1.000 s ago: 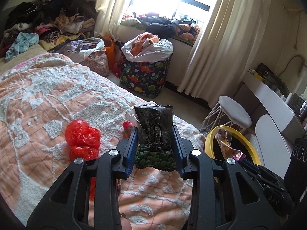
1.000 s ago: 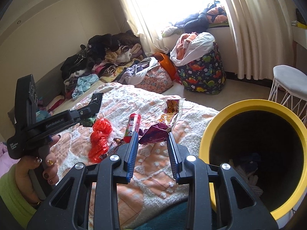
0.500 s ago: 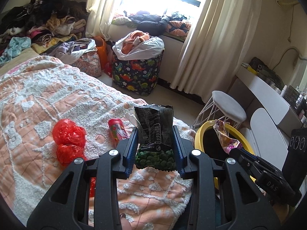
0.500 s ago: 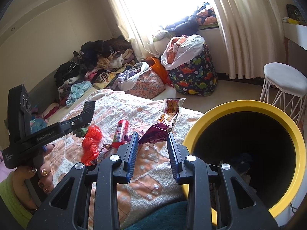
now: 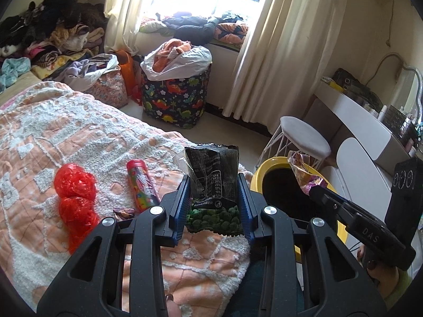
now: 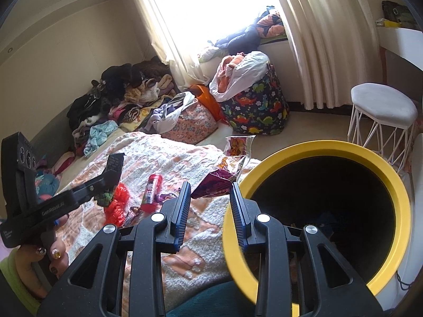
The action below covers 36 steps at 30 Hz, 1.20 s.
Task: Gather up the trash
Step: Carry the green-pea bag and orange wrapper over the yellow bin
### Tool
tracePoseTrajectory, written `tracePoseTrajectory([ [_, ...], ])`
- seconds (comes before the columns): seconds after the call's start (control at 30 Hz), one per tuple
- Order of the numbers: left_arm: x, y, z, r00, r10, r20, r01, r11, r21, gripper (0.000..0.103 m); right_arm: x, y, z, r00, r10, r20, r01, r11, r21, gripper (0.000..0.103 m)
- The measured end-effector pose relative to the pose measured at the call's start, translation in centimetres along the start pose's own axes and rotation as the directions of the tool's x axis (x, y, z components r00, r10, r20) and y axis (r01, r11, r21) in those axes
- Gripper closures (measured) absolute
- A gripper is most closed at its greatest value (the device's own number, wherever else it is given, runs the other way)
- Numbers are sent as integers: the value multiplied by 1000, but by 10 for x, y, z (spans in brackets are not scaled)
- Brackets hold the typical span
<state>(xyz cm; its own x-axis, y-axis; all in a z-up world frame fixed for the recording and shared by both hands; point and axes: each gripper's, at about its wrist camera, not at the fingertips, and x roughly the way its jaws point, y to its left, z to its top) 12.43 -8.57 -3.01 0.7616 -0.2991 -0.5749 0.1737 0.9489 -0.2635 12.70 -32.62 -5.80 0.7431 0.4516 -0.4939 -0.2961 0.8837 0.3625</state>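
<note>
both grippers pinch wrappers: left gripper the pea bag, right gripper a purple wrapper. next, i judge: release above the yellow bin at right.

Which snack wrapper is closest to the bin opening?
The purple and orange wrapper in the right gripper, hanging over the yellow bin rim. The dark pea packet in the left gripper is over the bed.

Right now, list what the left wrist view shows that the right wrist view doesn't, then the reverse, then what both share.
Only the left wrist view: the green pea packet's printed face between the left gripper's pads, and a mirror.
Only the right wrist view: the yellow bin's dark interior and the ceiling.
Both: the purple snack wrapper in the right gripper, the red tube and the dinosaur basket.
</note>
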Motion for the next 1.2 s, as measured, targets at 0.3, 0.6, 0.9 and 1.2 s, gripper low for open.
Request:
tracePoseTrajectory([
  [0.3,7,-18,-3,1000,-22,-18,23,999,39,76,-6,-21,5,999,-33,22,32,999,40,74],
  [0.6,14,-35,-6,998,-41,-37,44,996,80,76,-11,-41,5,998,-66,25,64,995,82,74],
  [0.9,24,-55,-11,996,-65,-65,73,990,123,76,-13,-64,3,995,-101,17,98,987,127,74],
  [1.2,39,-77,-19,990,-94,-102,110,980,165,76,-14,-87,0,991,-130,0,128,976,178,74],
])
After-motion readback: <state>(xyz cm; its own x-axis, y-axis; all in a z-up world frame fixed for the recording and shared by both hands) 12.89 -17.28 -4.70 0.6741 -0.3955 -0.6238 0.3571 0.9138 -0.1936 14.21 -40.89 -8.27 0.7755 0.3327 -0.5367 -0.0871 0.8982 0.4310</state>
